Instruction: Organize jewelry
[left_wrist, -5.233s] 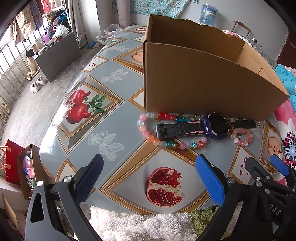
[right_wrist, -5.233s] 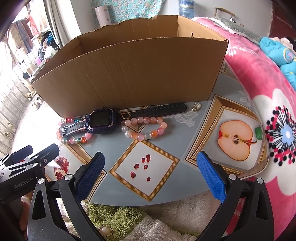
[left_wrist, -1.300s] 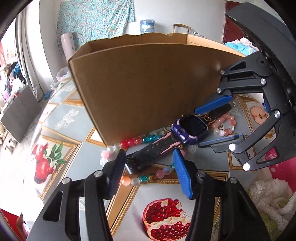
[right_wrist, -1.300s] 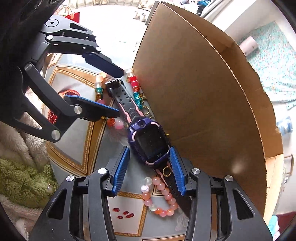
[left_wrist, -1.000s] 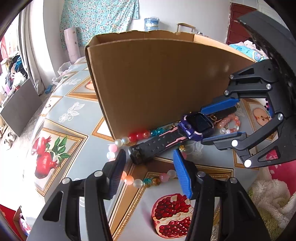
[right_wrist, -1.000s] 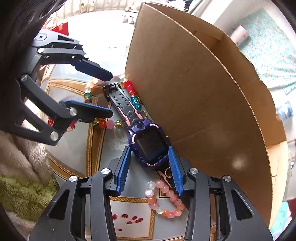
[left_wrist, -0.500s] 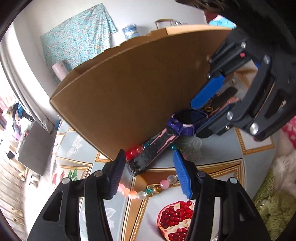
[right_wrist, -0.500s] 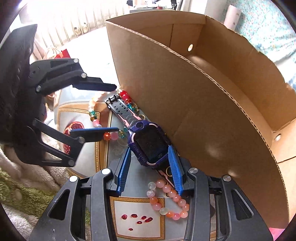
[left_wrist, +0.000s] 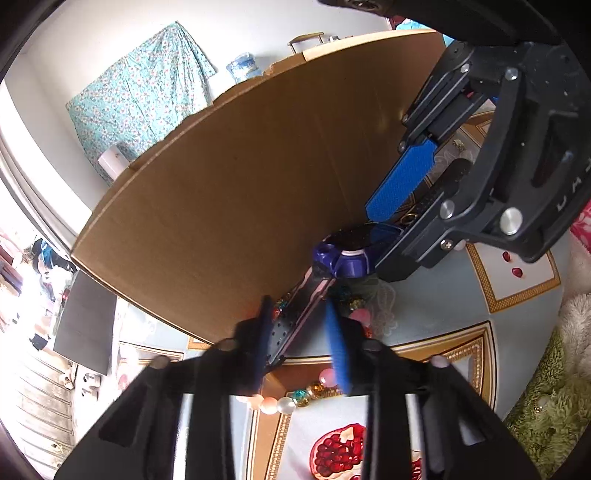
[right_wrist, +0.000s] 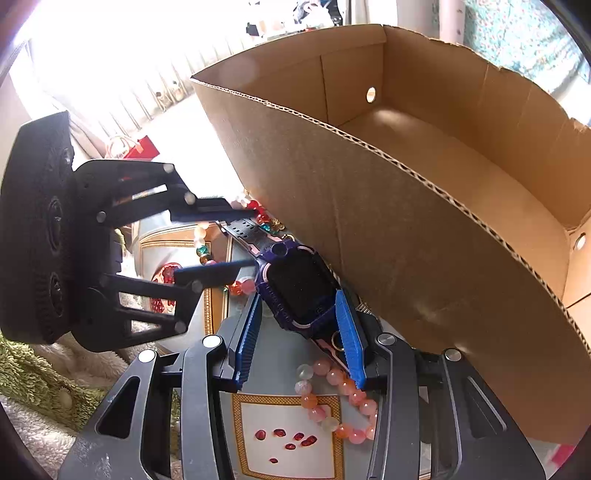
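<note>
A large open brown cardboard box (right_wrist: 424, 229) stands on a fruit-patterned tabletop (right_wrist: 288, 424), and its inside looks empty: nothing is sorted yet. Just outside its near wall lies a purple children's smartwatch with a black strap (right_wrist: 295, 291). The right gripper (right_wrist: 295, 343) pinches the watch body between its blue fingers. The left gripper (left_wrist: 299, 343) has just been closing around the strap's free end; whether its fingers press yet is unclear. A multicoloured bead bracelet (left_wrist: 295, 397) and a pink bead bracelet (right_wrist: 332, 402) still wait beside the box.

Each hand-held gripper (right_wrist: 301, 334) is a black frame — silver screw heads, ribbed blue pads (right_wrist: 349, 339).
</note>
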